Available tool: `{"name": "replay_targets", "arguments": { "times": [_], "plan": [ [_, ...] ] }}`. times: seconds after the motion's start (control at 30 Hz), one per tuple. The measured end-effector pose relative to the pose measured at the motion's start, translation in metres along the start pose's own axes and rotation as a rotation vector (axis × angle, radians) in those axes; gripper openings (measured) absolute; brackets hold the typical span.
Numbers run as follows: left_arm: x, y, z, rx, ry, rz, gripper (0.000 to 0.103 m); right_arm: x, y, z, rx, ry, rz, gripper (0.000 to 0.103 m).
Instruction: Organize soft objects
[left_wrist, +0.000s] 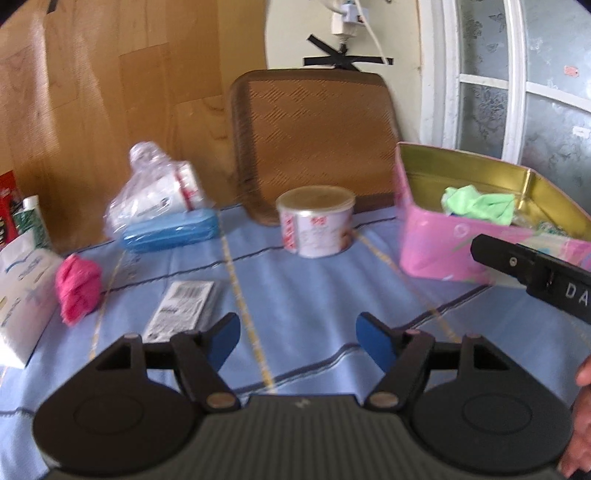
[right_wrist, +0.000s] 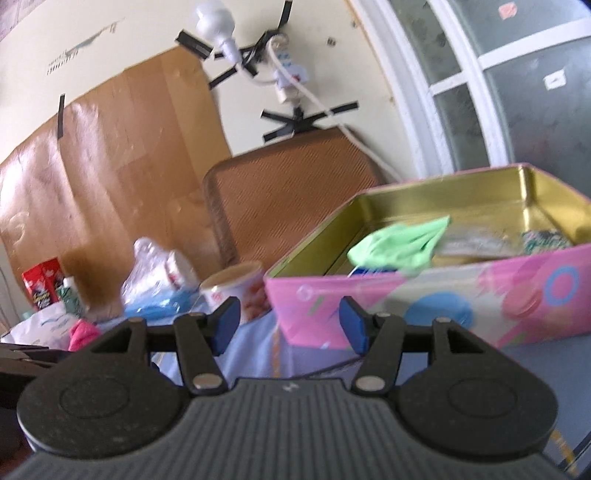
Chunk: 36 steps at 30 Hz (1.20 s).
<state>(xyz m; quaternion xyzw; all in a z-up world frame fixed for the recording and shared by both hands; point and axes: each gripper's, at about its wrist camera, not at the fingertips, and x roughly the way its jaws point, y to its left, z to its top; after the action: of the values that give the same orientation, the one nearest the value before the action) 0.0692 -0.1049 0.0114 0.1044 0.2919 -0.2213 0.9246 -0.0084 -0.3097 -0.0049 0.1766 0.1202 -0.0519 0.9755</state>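
A pink tin box (left_wrist: 436, 243) with a gold inside stands at the right of the blue tablecloth; it also shows in the right wrist view (right_wrist: 461, 299). A green cloth (left_wrist: 480, 206) lies in it, also seen from the right wrist (right_wrist: 402, 243). A crumpled pink cloth (left_wrist: 78, 288) lies on the table at the left, just visible in the right wrist view (right_wrist: 83, 332). My left gripper (left_wrist: 297, 339) is open and empty above the tablecloth. My right gripper (right_wrist: 290, 321) is open and empty in front of the tin's left corner.
A round tub (left_wrist: 316, 219) stands mid-table before a leaning brown tray (left_wrist: 314, 140). A blue pack (left_wrist: 170, 230) under a plastic bag (left_wrist: 155, 184), a barcode packet (left_wrist: 184, 306) and a white bag (left_wrist: 22, 295) lie at left. The other gripper's body (left_wrist: 535, 273) juts in at right.
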Motion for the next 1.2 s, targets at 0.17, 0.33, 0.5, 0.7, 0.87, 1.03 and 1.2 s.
{"name": "replay_targets", "arguments": {
  "times": [0.17, 0.33, 0.5, 0.7, 0.87, 1.03, 1.2],
  "plan": [
    [-0.002, 0.019, -0.014, -0.017, 0.012, 0.037, 0.072, 0.005, 0.014, -0.006, -0.017, 0.056, 0.026, 0.062],
    [-0.005, 0.039, -0.025, -0.035, 0.010, 0.078, 0.074, 0.009, 0.031, -0.012, -0.049, 0.091, 0.049, 0.064],
    [-0.007, 0.060, -0.034, -0.072, 0.013, 0.106, 0.074, 0.014, 0.048, -0.017, -0.088, 0.122, 0.074, 0.065],
    [-0.013, 0.104, -0.052, -0.141, 0.015, 0.181, 0.075, 0.023, 0.075, -0.020, -0.151, 0.149, 0.132, 0.065],
    [-0.026, 0.157, -0.063, -0.236, -0.017, 0.328, 0.075, 0.044, 0.111, -0.019, -0.220, 0.190, 0.227, 0.065],
    [-0.046, 0.203, -0.077, -0.438, -0.118, 0.416, 0.075, 0.084, 0.166, -0.017, -0.293, 0.227, 0.354, 0.068],
    [-0.056, 0.214, -0.082, -0.529, -0.173, 0.403, 0.075, 0.144, 0.223, -0.025, -0.326, 0.290, 0.439, 0.072]
  ]
}}
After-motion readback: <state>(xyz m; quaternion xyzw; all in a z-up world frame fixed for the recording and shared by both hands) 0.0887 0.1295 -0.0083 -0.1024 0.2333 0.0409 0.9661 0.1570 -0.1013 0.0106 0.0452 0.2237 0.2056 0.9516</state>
